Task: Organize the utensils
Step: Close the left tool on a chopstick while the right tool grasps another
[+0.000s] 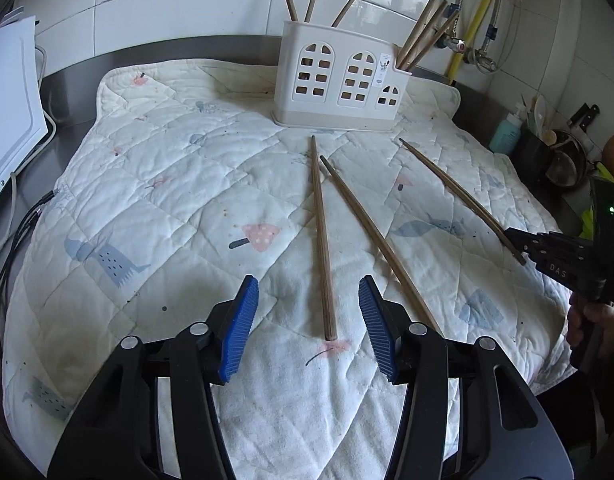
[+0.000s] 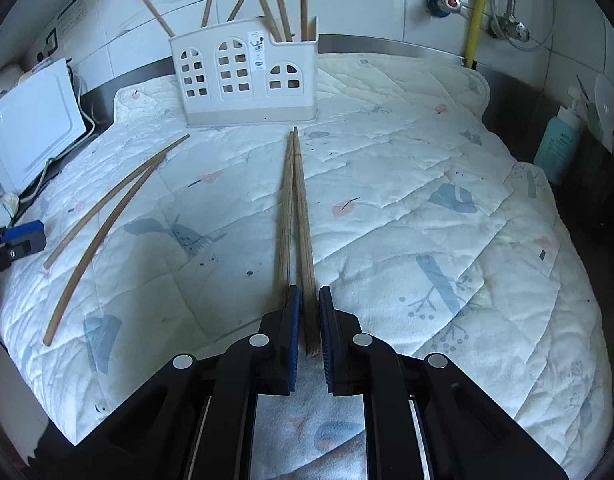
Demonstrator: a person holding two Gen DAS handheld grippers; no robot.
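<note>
**Two grippers over loose chopsticks on a quilted mat**

Two wrist views show a white quilted mat (image 1: 179, 208) printed with pale animals and mushrooms, spread on a dark counter against a tiled wall. At the far left, a white appliance (image 2: 31, 120) stands beside the mat with cables trailing from it. Toward the back of the mat stands a cream utensil holder (image 1: 339, 80) with arched window cut-outs; several wooden chopsticks (image 2: 281, 4) lean upright in its compartments.

Left gripper (image 1: 309, 330): its blue-padded jaws stand apart, with no pad pressing on anything. One loose chopstick (image 1: 321, 236) lies flat on the mat, and its near end sits in the gap between the pads. A second loose chopstick (image 1: 379, 240) lies just to the right, angled away, its near end passing under the right-hand finger.

Right gripper (image 2: 310, 322): the jaws are closed together on the near end of a held chopstick (image 2: 303, 216), which points toward the holder. Another chopstick (image 2: 286, 216) lies just beside it on the left, the far tips of the two nearly meeting; whether it is also pinched cannot be told. In the left wrist view a hand (image 1: 595, 320) grasps the right gripper's handle.

Far right, a teal pump bottle (image 2: 557, 148) stands off the mat, near a yellow hose (image 2: 477, 8) on the wall.
</note>
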